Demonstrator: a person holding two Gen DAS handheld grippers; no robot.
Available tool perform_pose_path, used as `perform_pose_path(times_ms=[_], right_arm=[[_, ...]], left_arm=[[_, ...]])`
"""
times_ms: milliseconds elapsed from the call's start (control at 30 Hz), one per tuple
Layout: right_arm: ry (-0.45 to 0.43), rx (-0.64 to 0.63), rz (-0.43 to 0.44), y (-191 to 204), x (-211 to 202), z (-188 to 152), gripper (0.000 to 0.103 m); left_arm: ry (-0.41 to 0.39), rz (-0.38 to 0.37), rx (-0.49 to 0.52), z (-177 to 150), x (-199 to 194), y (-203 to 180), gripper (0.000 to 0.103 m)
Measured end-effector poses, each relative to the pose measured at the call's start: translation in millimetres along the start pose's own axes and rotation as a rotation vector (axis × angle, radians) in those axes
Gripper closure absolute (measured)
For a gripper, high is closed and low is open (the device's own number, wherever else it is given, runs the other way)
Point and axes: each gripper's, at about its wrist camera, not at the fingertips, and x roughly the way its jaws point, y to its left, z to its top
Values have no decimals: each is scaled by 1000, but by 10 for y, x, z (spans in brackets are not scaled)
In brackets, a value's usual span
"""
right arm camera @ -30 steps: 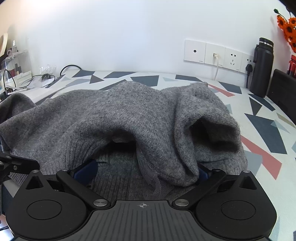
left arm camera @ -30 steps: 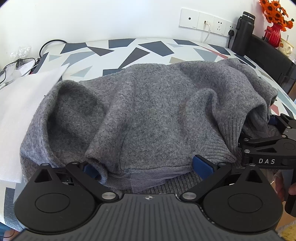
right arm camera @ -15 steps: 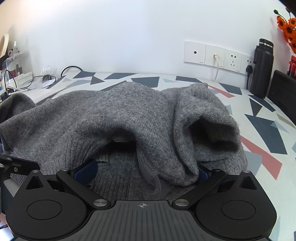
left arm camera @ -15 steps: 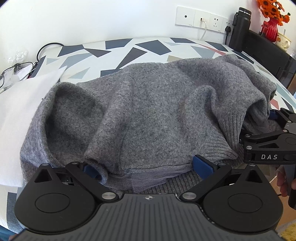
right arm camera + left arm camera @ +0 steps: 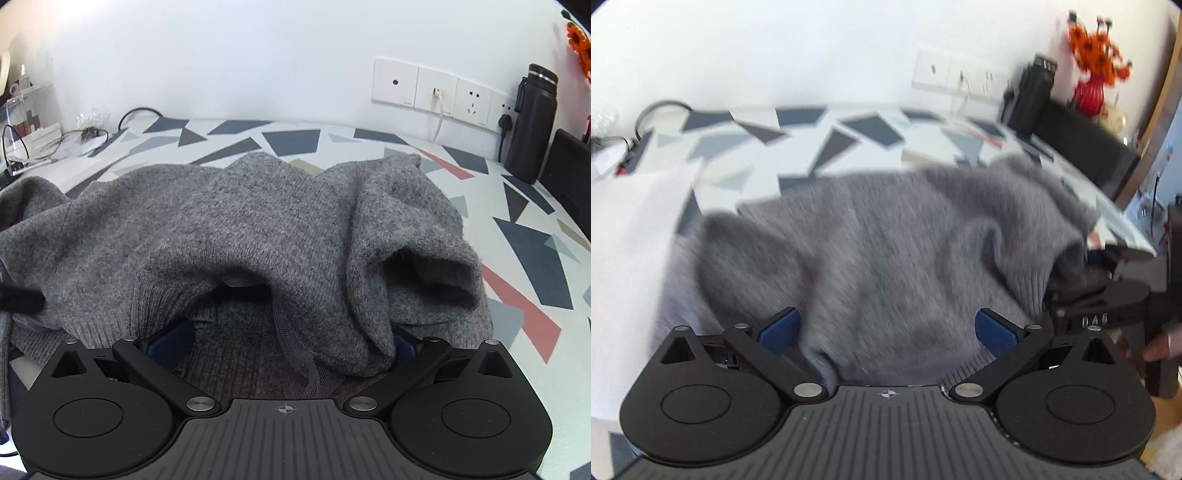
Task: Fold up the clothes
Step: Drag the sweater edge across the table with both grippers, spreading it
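A grey knit sweater [image 5: 886, 240] lies bunched on the patterned table, folded over itself; it also fills the right wrist view [image 5: 258, 236]. My left gripper [image 5: 886, 328] is open, its blue pads wide apart at the sweater's near hem, with cloth lying between them. My right gripper [image 5: 284, 339] is open too, with its pads partly buried under the ribbed hem and a fold of the sweater. The right gripper shows at the right edge of the left wrist view [image 5: 1108, 306], at the sweater's right end.
The table [image 5: 524, 236] has a geometric cover. A white sheet [image 5: 628, 236] lies left of the sweater. Wall sockets [image 5: 436, 92], a black bottle [image 5: 532, 125], a black box and a red vase with orange flowers [image 5: 1089, 88] stand at the back right. Cables [image 5: 74, 136] lie back left.
The left gripper has lifted and pulled back, its view now blurred, and its pads stand clear of the hem that covered them. The right gripper has barely moved.
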Motion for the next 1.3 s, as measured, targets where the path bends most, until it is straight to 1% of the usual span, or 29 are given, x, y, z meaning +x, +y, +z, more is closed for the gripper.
perform_pose_path(times_ms=[67,133,200,300,433,533,667,900,1100,1167,1300], right_arm=[[63,6,-8,2,27,102,1],[142,11,-15,11,69,228,1],[210,16,-17,11,112,336,1],[290,38,-19,5,164,474,1],[301,112,-20,13,109,543,1],[334,147,-18,10,64,562,1],[344,127,-28,45,-39,550,1],[336,130,-72,82,-142,595,1],[355,152,-80,110,-34,625,1],[363,145,-95,154,37,605,1],[371,127,-110,217,145,557,1]], left_arm=[[-58,-4,-3,77,-100,79,0],[-91,-12,-12,166,-162,163,0],[-100,-21,-52,268,-188,264,0],[-93,-65,-139,350,-189,430,0],[-75,-86,-163,346,-181,546,0],[-77,-100,-138,291,-166,592,0],[-68,-87,-113,235,-134,627,0],[-25,-107,-121,197,-17,757,0],[11,-112,-126,149,95,838,0],[20,-108,-125,132,119,857,0],[31,-124,-133,103,153,895,0]])
